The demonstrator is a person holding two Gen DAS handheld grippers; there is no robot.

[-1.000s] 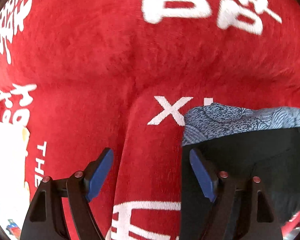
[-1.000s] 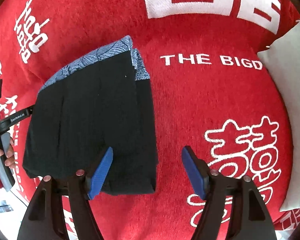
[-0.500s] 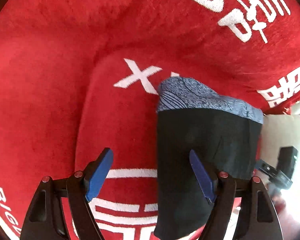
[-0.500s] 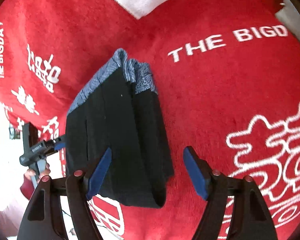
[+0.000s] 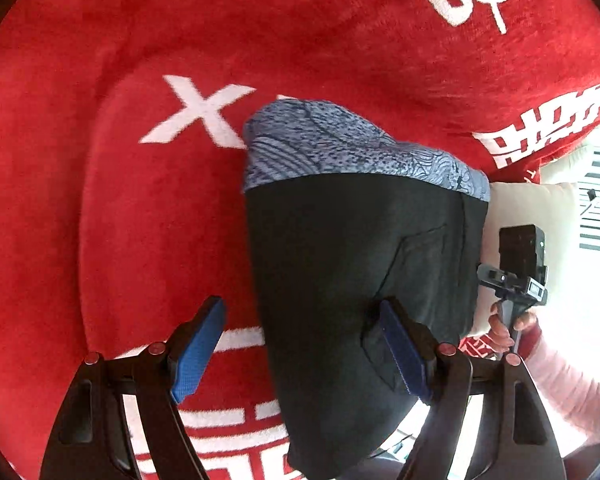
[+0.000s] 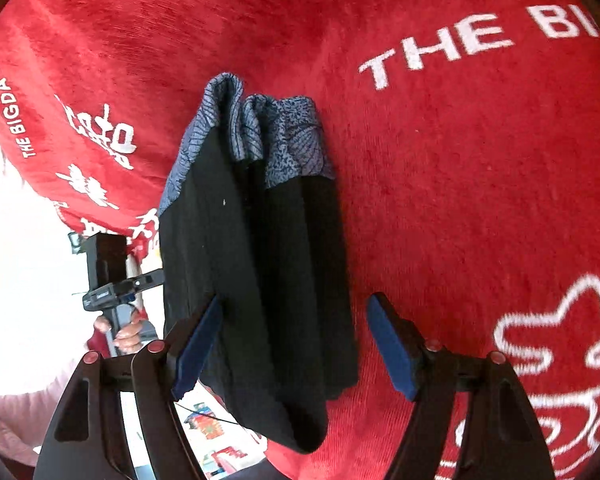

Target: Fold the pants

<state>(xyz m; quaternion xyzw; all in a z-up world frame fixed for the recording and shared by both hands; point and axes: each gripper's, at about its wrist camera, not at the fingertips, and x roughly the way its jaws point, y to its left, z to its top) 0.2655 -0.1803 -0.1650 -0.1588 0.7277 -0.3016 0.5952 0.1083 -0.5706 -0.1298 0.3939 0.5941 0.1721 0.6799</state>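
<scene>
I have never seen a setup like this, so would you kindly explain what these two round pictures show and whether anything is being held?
A person holds a two-finger gripper in each hand; each carries a fisheye camera looking along its blue pads. One picture is from the left gripper, the other from the right gripper. Each view also catches the other hand at its edge. Folded black pants with a blue patterned waistband lie on a red blanket with white lettering. Both grippers are open above the pants; nothing is held.
</scene>
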